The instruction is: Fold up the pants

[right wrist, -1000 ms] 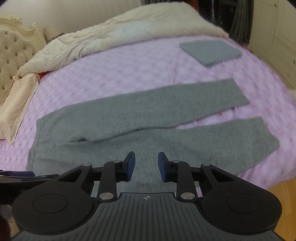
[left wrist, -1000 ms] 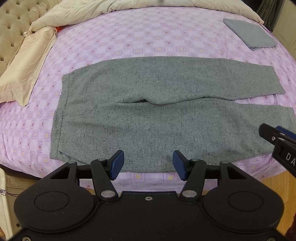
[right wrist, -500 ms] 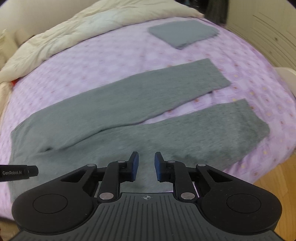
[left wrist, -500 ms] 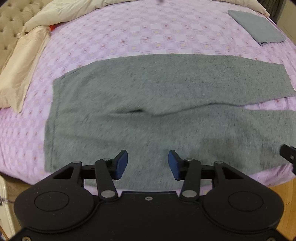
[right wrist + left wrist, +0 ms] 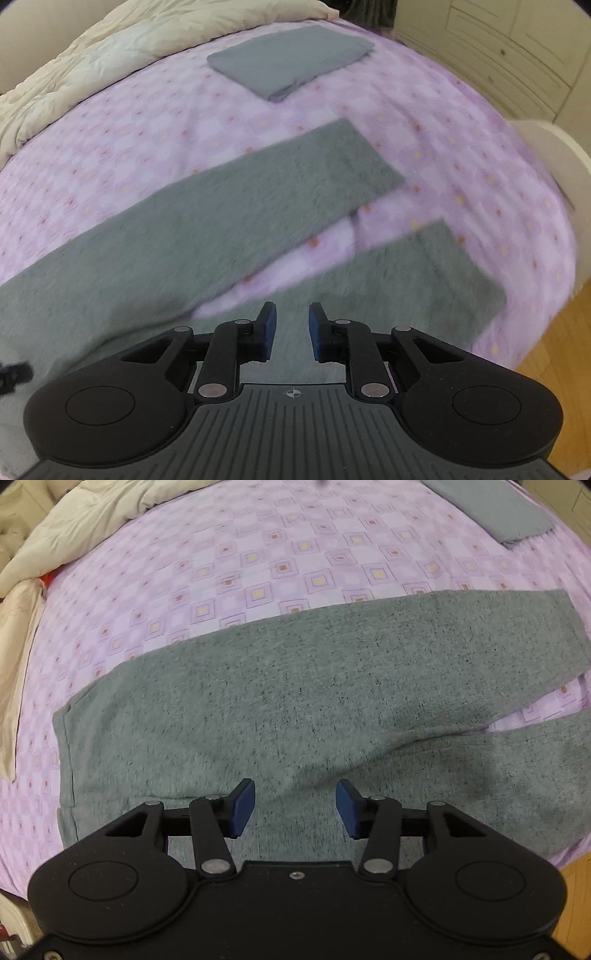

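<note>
Your left gripper [image 5: 294, 808] hovers fingers apart over the grey knit pants [image 5: 295, 709], flat along the bed's [image 5: 258, 554] near edge; your right gripper [image 5: 291, 330], fingers slightly apart, holds nothing.

Legible text: none in either view. Only mark: a small crosshair sign moulded on the ribbed grey body of the right gripper [image 5: 291, 326], just behind its fingers.

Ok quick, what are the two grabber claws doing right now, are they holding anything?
Left gripper: open, holding nothing, above the grey knitted pants.
Right gripper: open, narrower gap, holding nothing, above the near pant leg.
</note>
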A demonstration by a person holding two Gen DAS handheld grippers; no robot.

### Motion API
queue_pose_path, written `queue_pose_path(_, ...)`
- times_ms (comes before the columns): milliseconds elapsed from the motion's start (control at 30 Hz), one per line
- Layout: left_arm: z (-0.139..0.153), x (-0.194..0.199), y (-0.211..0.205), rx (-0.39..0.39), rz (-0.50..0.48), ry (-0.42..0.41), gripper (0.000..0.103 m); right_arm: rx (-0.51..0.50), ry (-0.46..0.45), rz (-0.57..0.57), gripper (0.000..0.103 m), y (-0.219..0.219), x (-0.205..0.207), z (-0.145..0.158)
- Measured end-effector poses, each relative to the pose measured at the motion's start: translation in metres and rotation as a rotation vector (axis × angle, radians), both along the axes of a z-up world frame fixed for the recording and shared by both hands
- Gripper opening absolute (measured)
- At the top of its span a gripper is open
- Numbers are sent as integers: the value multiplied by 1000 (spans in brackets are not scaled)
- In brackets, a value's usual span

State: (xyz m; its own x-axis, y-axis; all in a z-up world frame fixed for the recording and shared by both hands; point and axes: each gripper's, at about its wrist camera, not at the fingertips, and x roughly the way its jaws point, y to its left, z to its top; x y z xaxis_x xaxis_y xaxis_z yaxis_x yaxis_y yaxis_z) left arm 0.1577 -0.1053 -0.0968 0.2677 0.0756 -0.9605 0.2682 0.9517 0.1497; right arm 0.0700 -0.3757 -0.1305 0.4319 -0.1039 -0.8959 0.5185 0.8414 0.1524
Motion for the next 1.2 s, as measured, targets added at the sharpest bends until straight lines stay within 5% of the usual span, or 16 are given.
queue_pose_path(167,-2,5,-5,15,39,10,55,-83,-8,59,19,-35,44,-4)
queue_pose_path(433,8,10,-8,47,224,0,55,-59,-36,152,19,-99,119,-17)
queue_pose_path(733,28,-7,8,5,441,-21,55,-46,-36,308,19,-69,148,-25)
queue_pose_path(933,30,-17,27,6,511,-38,55,-57,-151,381,19,-59,154,-20)
queue_pose_path(1200,24,-24,52,-9,596,-41,55,-96,-71,366,19,-54,165,-14)
